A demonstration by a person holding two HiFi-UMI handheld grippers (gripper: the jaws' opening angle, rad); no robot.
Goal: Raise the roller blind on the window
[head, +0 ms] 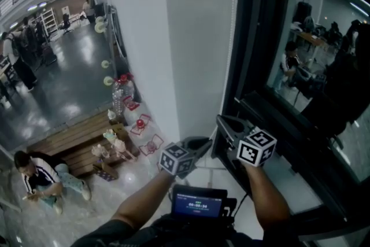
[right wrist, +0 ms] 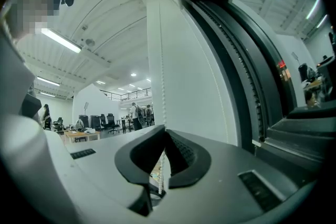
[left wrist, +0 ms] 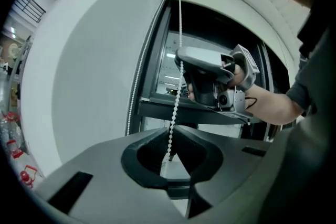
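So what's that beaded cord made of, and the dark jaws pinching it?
The bead chain looks like white plastic: small, even round beads with a dull sheen, though coated metal is possible. The left gripper and right gripper closed on it seem moulded matte dark-grey plastic; the right one's inner face shows a gridded, perhaps rubbery, texture.

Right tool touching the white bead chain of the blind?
Touching. Right gripper view: the right tool has its jaws closed on the white bead chain, which passes between them.
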